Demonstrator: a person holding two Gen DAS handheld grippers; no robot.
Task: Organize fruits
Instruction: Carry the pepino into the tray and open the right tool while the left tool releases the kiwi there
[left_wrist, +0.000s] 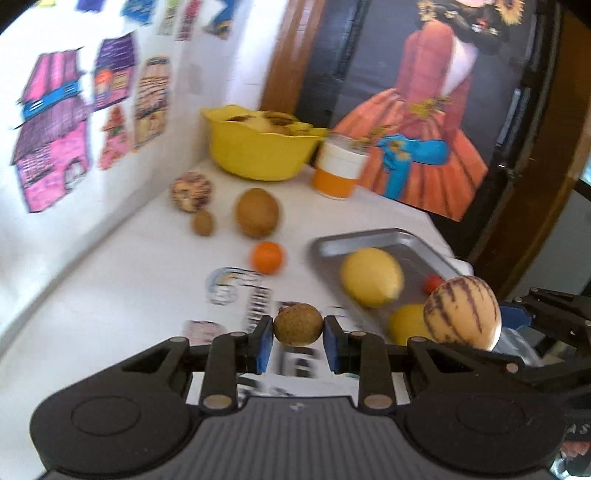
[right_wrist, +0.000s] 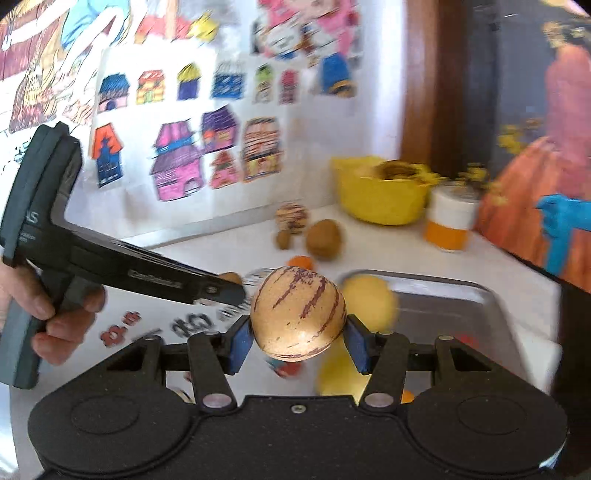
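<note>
The left gripper is clamped on a small brownish-green round fruit, its blue pads pressed against both sides, held above the white table over some printed paper. Just to its right, the right gripper grips a cream striped melon, egg-shaped with thin purple streaks, which hangs near the close corner of the metal tray. In the right wrist view a hand holds the left tool's handle at the left edge.

The tray lies at the table's right side, close to the table edge; in it sit a large lemon, a second yellow fruit partly hidden by the melon, and a small red fruit. Left of the tray the tabletop is open, with only an orange standing just beside the tray's far-left corner.

Farther on lie a brown kiwi-like fruit, a small brown nut-like fruit and a mottled round fruit, close to the wall with coloured house drawings. At the back stand a yellow bowl and a white and orange container, touching or nearly so.
</note>
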